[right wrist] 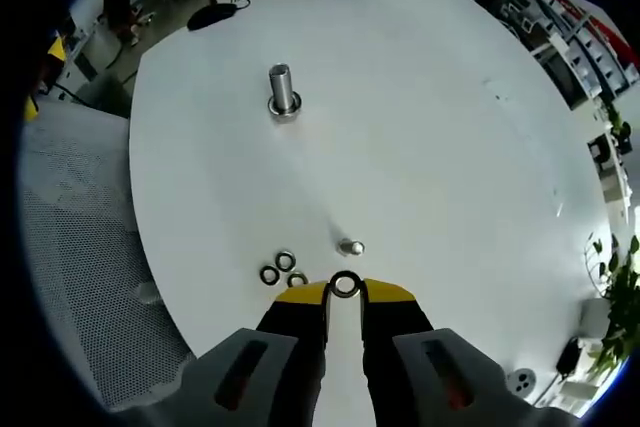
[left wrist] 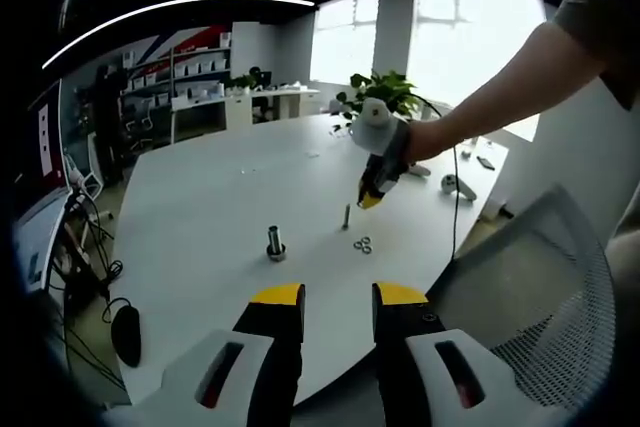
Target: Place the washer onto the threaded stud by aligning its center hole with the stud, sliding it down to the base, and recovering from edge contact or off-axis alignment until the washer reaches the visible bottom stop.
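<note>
A thin threaded stud [right wrist: 351,246] stands upright on the white table [right wrist: 450,127]; it also shows in the left gripper view as a short pin [left wrist: 347,215]. My right gripper [right wrist: 346,293] is shut on a dark washer [right wrist: 334,284], held flat at the jaw tips just short of the stud and above it. A person's hand holds this right gripper [left wrist: 368,199] pointing down, slightly right of the stud. Three loose washers [right wrist: 283,269] lie beside the stud. My left gripper [left wrist: 340,297] hangs open and empty over the table's near edge.
A thicker metal cylinder on a round base [right wrist: 283,90] stands farther along the table [left wrist: 275,243]. A grey mesh chair [left wrist: 560,277] sits at the table's edge. A potted plant [left wrist: 385,87] and small items are at the far side.
</note>
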Action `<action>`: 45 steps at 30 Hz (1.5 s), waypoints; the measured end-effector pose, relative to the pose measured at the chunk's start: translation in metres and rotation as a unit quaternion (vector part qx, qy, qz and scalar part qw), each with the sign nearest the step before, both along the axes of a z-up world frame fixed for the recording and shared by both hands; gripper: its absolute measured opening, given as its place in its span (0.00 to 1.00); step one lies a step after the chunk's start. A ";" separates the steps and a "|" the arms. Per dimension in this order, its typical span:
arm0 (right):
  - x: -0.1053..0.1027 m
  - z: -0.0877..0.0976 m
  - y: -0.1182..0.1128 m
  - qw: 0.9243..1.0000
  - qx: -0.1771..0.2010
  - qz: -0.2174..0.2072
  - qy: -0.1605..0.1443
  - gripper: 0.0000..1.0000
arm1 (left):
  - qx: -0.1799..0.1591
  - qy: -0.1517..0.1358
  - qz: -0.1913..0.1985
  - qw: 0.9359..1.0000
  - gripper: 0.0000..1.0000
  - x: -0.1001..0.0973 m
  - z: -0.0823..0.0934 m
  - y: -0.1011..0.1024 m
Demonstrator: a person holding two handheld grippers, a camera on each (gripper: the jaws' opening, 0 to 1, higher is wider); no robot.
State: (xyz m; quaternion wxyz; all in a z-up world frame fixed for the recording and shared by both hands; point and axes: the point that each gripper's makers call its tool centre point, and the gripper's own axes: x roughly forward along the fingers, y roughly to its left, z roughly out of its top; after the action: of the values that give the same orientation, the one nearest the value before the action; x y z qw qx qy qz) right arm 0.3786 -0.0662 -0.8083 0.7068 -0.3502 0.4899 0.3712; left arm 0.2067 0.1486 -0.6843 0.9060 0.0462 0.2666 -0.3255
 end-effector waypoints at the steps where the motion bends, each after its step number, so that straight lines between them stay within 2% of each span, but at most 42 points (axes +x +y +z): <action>1: 0.001 0.001 0.001 1.000 0.001 0.000 0.000 0.13 | 0.000 0.000 0.000 1.000 0.25 0.000 0.000 0.000; 8: 0.017 0.007 0.011 1.000 0.003 0.014 -0.008 0.13 | -0.001 0.001 0.000 1.000 0.25 0.000 0.000 0.000; 15: 0.013 -0.002 0.017 0.999 -0.021 0.049 -0.004 0.13 | -0.002 0.001 0.002 1.000 0.25 0.001 0.000 0.001; 33: 0.017 -0.017 0.016 0.998 -0.029 0.048 0.017 0.14 | -0.004 0.005 0.003 1.000 0.24 0.002 0.000 0.001; 45: 0.017 -0.036 0.017 0.998 -0.036 0.047 0.032 0.14 | -0.006 0.006 0.007 1.000 0.24 0.003 0.000 0.002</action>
State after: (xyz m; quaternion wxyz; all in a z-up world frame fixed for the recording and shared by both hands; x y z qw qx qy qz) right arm 0.3953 -0.0496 -0.8441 0.6595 -0.3857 0.5085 0.3971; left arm 0.2094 0.1511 -0.6847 0.9069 0.0374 0.2703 -0.3211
